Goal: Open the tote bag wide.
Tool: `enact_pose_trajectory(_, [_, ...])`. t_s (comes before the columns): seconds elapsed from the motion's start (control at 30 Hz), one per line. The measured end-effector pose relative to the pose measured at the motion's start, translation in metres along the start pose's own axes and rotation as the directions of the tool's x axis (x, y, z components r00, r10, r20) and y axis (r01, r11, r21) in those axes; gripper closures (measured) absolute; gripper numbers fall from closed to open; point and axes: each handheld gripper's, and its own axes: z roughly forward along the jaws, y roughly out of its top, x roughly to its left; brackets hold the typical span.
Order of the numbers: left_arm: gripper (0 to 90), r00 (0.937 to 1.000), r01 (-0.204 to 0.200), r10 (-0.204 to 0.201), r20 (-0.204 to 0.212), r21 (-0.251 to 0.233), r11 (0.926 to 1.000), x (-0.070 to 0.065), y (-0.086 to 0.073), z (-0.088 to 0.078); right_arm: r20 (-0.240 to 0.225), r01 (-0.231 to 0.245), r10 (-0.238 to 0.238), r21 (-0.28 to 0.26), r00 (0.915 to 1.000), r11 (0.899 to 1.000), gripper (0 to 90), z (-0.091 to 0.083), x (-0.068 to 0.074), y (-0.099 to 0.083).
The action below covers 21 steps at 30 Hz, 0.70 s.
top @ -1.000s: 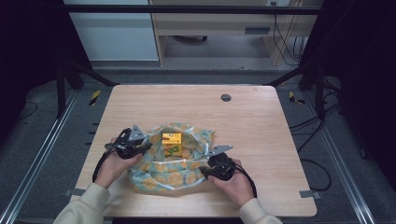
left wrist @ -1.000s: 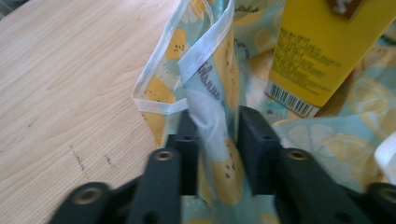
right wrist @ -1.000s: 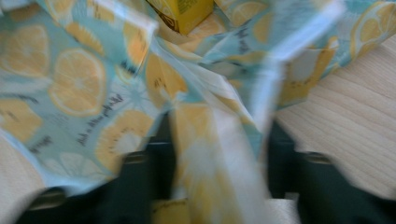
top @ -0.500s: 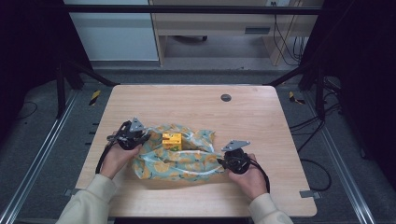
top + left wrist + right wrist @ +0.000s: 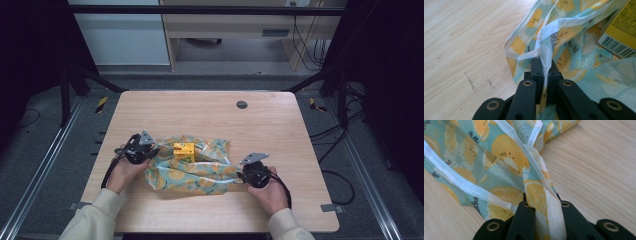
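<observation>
The right gripper is pinching the lemon-print bag at its right end, jaws having just closed on a hem. The left gripper is clamping its left edge likewise. A yellow box is sitting on the bag's far side.

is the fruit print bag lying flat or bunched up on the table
Bunched up. The fruit-print bag lies crumpled, pinched at opposite ends by the left gripper and right gripper, with a yellow box showing at its top.
</observation>
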Motion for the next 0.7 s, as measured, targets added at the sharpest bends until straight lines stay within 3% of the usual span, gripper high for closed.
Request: enact_pose_trajectory(0.7, [89.1, 0.999, 0.037, -0.037, 0.025, 0.024, 0.9991, 0.0052, -0.0082, 0.0035, -0.007, 0.003, -0.003, 0.042, 1.0, 0.999, 89.7, 0.0047, 0.0016, -0.0016])
